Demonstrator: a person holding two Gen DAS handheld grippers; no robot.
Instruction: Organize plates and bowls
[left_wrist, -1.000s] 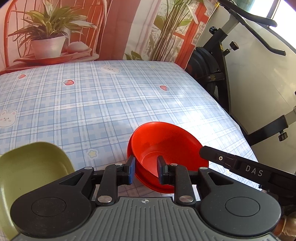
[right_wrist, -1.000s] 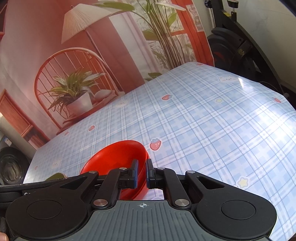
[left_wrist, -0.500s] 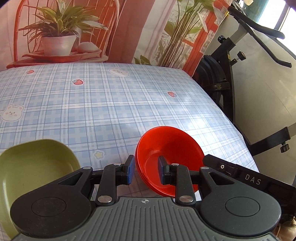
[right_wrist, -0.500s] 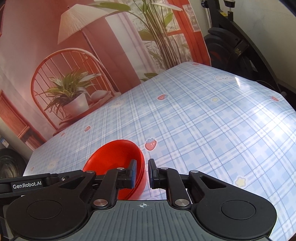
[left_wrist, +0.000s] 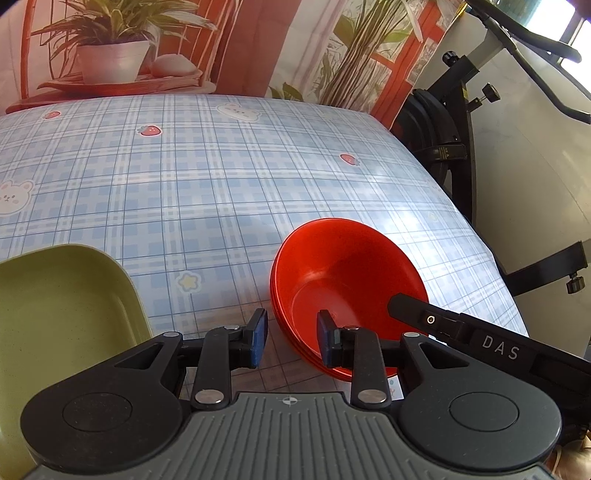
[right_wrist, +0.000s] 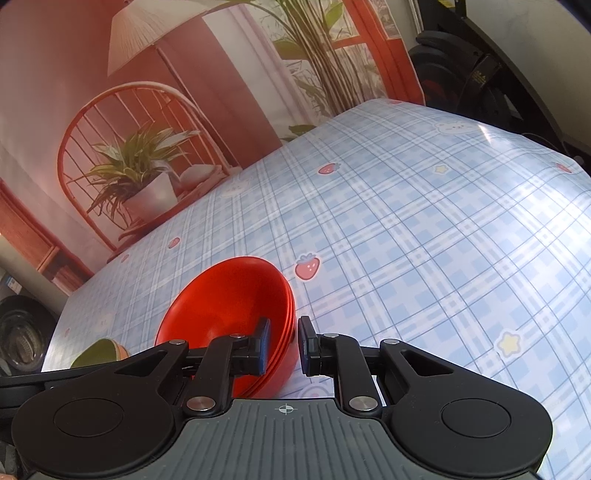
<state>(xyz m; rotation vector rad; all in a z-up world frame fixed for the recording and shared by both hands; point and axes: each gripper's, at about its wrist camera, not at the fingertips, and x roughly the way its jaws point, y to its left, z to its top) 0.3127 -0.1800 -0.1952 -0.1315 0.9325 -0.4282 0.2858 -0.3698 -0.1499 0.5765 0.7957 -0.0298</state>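
Note:
A stack of red bowls (left_wrist: 343, 280) sits on the blue checked tablecloth near the table's right edge; it also shows in the right wrist view (right_wrist: 229, 295). My left gripper (left_wrist: 291, 338) is open, its jaws straddling the stack's near left rim without pinching it. My right gripper (right_wrist: 282, 343) is open a little, its jaws on either side of the stack's right rim. A green plate (left_wrist: 55, 314) lies to the left of the left gripper, and its edge shows in the right wrist view (right_wrist: 99, 352).
The table's right edge (left_wrist: 491, 258) drops off beside an exercise bike (left_wrist: 461, 122). A printed backdrop with a plant and a chair hangs behind the table. The cloth beyond the bowls (left_wrist: 184, 177) is bare.
The tilted top red bowl has settled level into the stack. Both grippers have opened wider; the right one let go of the rim. The left view has drawn slightly back.

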